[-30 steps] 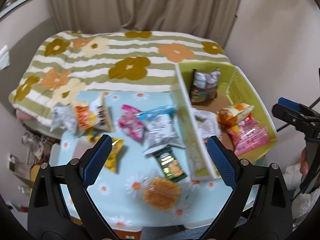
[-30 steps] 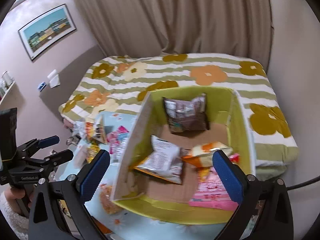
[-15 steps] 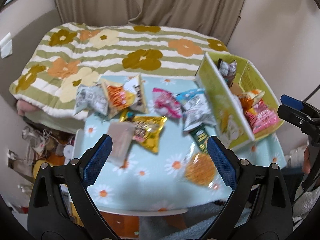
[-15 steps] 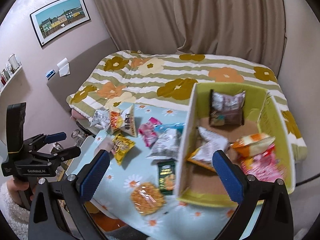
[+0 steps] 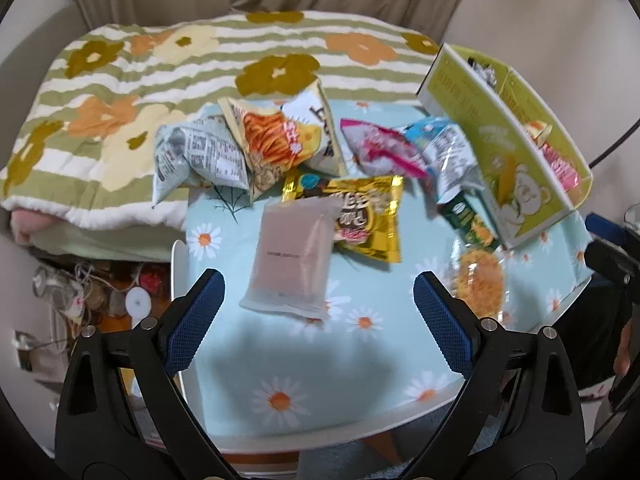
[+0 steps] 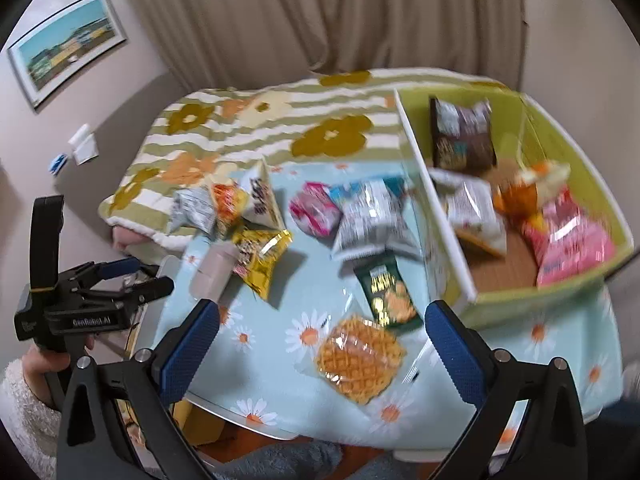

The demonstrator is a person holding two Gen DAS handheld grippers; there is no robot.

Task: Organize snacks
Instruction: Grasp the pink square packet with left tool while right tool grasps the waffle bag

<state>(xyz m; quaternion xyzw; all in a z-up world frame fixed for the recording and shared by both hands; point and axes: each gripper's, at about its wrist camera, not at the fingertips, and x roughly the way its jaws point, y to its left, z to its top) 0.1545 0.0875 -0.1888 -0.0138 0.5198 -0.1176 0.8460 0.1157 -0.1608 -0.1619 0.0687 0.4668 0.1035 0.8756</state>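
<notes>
While the left gripper (image 5: 316,312) hangs spread above the pale pink packet (image 5: 294,256) on the counter (image 5: 352,364), the right gripper (image 6: 320,344) gapes over the waffle snack (image 6: 360,360).

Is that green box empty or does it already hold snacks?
Partly filled: the green box already holds several snack packets, including a pink packet.

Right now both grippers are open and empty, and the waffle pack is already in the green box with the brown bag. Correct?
Not quite. The waffle pack is not in the green box; the right wrist view shows it lying on the daisy tablecloth outside the box. The rest holds: the left gripper and right gripper are open and empty, and the brown bag is in the box.
</notes>
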